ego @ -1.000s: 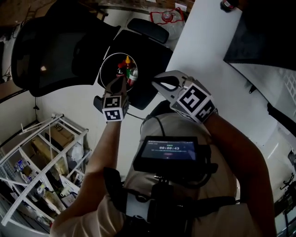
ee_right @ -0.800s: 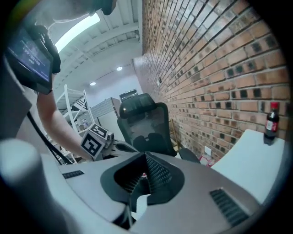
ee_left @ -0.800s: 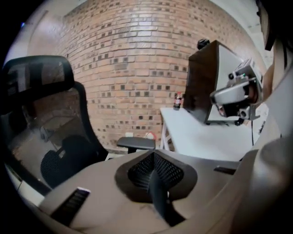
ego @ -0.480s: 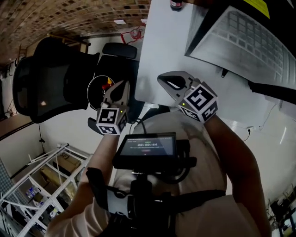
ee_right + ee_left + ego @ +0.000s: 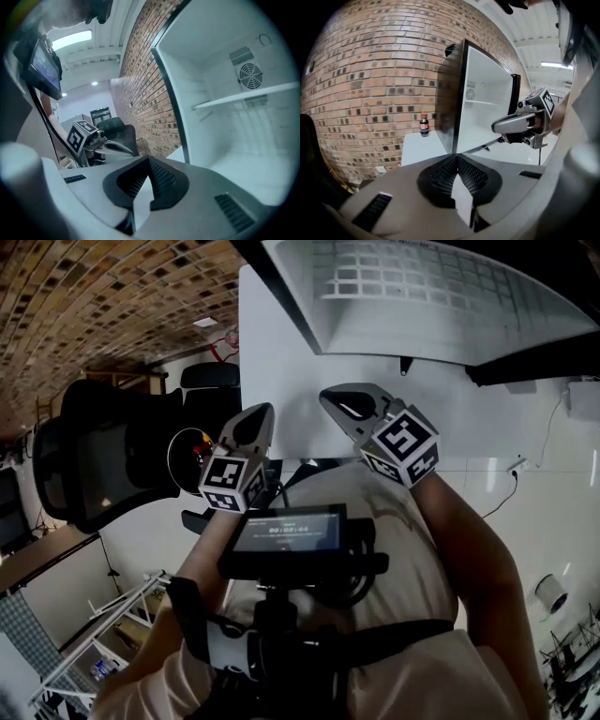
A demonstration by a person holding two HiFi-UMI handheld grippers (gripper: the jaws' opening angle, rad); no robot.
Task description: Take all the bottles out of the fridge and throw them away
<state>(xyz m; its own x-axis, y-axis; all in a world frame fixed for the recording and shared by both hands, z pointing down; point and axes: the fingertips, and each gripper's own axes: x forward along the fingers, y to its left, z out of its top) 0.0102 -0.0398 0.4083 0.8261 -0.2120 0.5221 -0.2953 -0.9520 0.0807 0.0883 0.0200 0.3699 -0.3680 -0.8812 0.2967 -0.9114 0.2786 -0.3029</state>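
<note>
My left gripper (image 5: 253,418) is shut and holds nothing; in the left gripper view its jaws meet at the middle (image 5: 457,158). My right gripper (image 5: 339,401) is also shut and empty, with its jaws closed together (image 5: 149,160). Both point at the open white fridge (image 5: 422,296) standing on the white table (image 5: 277,371). Inside the fridge I see a bare shelf (image 5: 243,101) and a fan grille (image 5: 247,75), no bottles. A small dark bottle with a red cap (image 5: 423,124) stands on the table left of the fridge, by the brick wall. The round bin (image 5: 190,444) holds bottles.
A black office chair (image 5: 94,460) stands beside the bin, left of the table. A brick wall (image 5: 370,79) runs behind the table. A wire rack (image 5: 103,652) is at the lower left. The phone screen (image 5: 286,531) hangs on the person's chest.
The view has swung from the bin up to the fridge. Both grippers have moved away from the bin toward the table and fridge, staying shut.
</note>
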